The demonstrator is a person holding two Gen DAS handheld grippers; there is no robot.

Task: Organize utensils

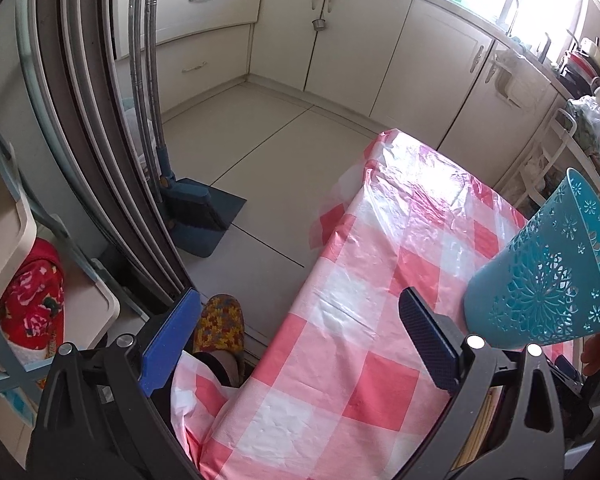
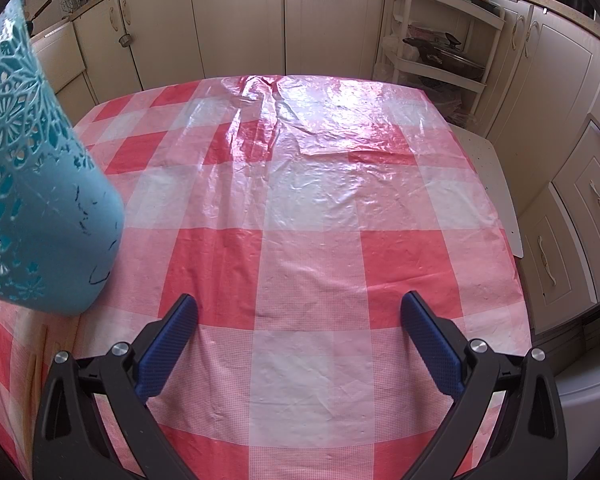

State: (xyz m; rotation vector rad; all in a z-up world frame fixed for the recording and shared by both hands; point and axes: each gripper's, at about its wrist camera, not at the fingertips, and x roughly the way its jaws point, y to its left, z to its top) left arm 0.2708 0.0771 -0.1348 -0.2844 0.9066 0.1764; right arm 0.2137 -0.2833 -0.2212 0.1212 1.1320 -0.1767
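Both the left gripper [image 1: 300,344] and right gripper [image 2: 299,352] gape wide and empty over the checked worktop [image 2: 308,272], while the teal pierced plastic holder [image 2: 40,184], left of the right gripper, looks light, stiff, slightly slick, best gripped across its rim.

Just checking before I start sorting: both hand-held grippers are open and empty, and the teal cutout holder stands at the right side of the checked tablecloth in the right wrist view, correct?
Not quite. In the right wrist view the teal cutout holder is at the left side of the checked tablecloth, not the right. The rest holds: the left hand-held gripper and right hand-held gripper are both open and empty.
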